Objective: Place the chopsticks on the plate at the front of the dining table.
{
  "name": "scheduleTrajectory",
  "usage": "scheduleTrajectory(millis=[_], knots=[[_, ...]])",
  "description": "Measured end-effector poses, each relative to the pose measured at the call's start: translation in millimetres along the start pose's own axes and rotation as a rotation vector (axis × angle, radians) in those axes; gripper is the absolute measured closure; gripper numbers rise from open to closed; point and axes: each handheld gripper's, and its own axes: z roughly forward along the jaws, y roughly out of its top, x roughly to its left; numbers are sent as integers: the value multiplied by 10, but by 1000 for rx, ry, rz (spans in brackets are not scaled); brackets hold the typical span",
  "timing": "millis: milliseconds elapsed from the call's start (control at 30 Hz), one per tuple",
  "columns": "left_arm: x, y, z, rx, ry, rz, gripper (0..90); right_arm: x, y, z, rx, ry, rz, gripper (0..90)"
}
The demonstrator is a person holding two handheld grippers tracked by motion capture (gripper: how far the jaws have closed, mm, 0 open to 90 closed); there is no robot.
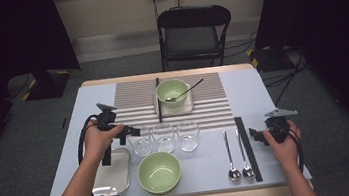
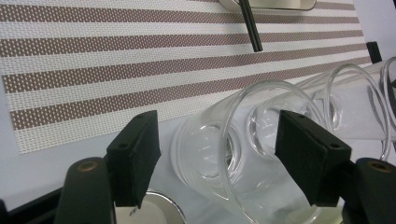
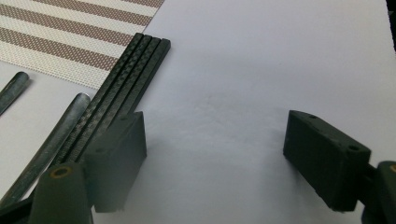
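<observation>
Glassware lines the centre of a set table: three clear tumblers stand in a row just below the striped placemat (image 1: 173,104), and the left gripper (image 1: 134,131), left of centre in the high view, points at the nearest glass (image 1: 141,143). In the left gripper view that glass (image 2: 219,154) sits between the two black jaws, which stand wide with bare gaps on both sides, pressing on nothing. At the lower right of the high view the right gripper (image 1: 253,133) rests beside a bundle of black chopsticks (image 1: 248,148), with two spoons (image 1: 237,156) just to their left. The right gripper view shows its jaws spread apart over bare tabletop, the chopsticks (image 3: 126,77) running past the left jaw. Lower centre, a green bowl (image 1: 159,172) sits beside a metal tray (image 1: 111,173); another bowl (image 1: 171,91), holding a spoon, stands on the placemat.
</observation>
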Motion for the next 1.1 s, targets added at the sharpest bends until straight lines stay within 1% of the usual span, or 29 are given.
scheduleTrajectory(millis=[67,133,233,267,300,533,600,700,767,900,933,1100], knots=[[-6,-6,13,3,-1,-8,307,0,0,0,0,0,0,202],[1,-6,18,4,4,4,307,0,0,0,0,0,0,202],[-4,-13,30,8,10,0,312,0,0,0,0,0,0,202],[-10,-18,37,7,-4,-13,313,0,0,0,0,0,-1,202],[-2,-17,38,9,-3,-3,313,1,0,0,-1,-1,0,202],[0,-31,64,11,4,-3,318,2,0,1,-1,-3,1,202],[-3,-38,75,18,8,-12,320,1,0,1,-1,-2,1,202],[7,-45,93,19,14,-11,325,1,0,0,-1,-2,0,202],[10,-51,107,21,12,-11,332,1,0,1,-1,-2,1,202],[4,-53,127,30,28,-5,352,2,0,1,-1,-3,1,202],[-1,-54,133,29,24,-13,363,1,-1,0,-1,-2,-1,202],[-7,-57,155,34,25,-21,387,1,0,0,-1,-3,-1,202]])
